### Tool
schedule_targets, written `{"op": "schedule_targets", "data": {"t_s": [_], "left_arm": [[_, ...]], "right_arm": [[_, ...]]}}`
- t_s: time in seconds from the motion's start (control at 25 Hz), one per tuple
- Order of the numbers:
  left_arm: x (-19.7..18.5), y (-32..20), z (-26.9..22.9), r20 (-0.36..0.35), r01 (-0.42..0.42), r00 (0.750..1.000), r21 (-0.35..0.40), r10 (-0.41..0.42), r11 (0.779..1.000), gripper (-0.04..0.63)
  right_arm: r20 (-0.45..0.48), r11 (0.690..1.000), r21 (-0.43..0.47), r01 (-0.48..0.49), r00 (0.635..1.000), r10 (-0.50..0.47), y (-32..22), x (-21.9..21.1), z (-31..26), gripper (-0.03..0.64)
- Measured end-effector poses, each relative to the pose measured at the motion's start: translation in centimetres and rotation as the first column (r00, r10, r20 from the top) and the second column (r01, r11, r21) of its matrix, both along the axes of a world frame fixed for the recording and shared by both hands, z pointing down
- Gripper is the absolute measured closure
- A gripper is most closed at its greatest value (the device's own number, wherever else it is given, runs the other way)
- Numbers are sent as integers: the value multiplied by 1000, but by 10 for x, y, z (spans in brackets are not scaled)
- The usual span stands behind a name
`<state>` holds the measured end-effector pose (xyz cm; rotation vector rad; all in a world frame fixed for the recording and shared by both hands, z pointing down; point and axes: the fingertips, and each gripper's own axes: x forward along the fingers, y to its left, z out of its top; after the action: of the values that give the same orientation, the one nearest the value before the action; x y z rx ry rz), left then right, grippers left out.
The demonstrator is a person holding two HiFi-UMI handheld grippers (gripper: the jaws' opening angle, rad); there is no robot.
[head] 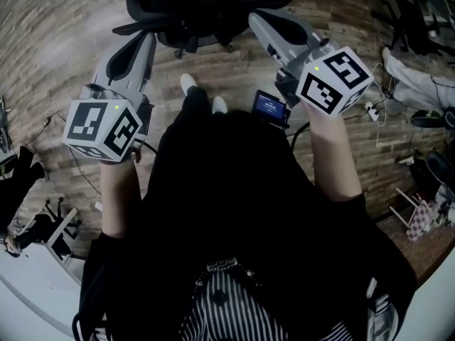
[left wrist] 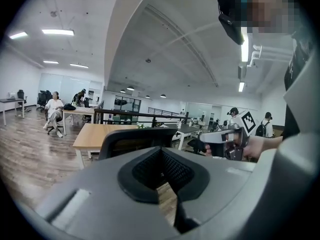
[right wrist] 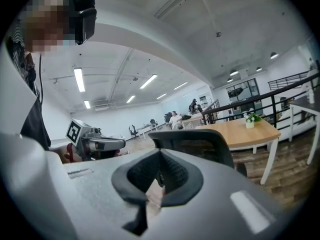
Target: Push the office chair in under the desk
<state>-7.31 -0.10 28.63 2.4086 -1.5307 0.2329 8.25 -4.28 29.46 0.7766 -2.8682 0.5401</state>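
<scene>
Head view shows you standing on the wooden floor (head: 57, 20), with the office chair (head: 199, 2) just beyond your feet at the far edge. Your left gripper (head: 144, 40) and right gripper (head: 257, 18) point at it, one near each side. Both sets of jaws are clenched on nothing. A wooden worktop (left wrist: 90, 134) stands beyond the chair's backrest.
</scene>
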Motion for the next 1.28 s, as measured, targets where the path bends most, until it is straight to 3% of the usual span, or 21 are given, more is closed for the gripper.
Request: {"op": "schedule_targets", "data": {"t_s": [0.2, 0.52, 0.84, 0.88, 1.12, 1.2, 1.28], "left_arm": [[-18, -26, 9, 13, -13, 1000, -20, 13, 1000, 592], [-56, -61, 23, 18, 31, 999, -49, -30, 998, 591], [-77, -72, 54, 112, 13, 994, -98, -2, 995, 590], [-81, -72, 55, 124, 17, 992, -101, -4, 995, 578], [-90, -83, 73, 186, -33, 981, -129, 56, 991, 410], [-95, -89, 80, 252, -56, 964, -133, 88, 990, 306], [-99, -97, 84, 292, -76, 950, -122, 109, 990, 262]], "right_arm": [[-31, 998, 13, -64, 997, 64, -20, 4, -3, 617], [-85, 984, 39, -174, 981, 177, -62, 21, 2, 617], [-242, 968, 50, -244, 938, 249, -72, 30, 39, 614], [-261, 964, 42, -262, 929, 264, -74, 34, 44, 612], [-380, 941, -15, -338, 872, 307, -88, 47, 78, 430], [-387, 940, -39, -339, 872, 299, -93, 42, 86, 383], [-417, 944, -31, -329, 862, 287, -97, 39, 91, 350]]}}
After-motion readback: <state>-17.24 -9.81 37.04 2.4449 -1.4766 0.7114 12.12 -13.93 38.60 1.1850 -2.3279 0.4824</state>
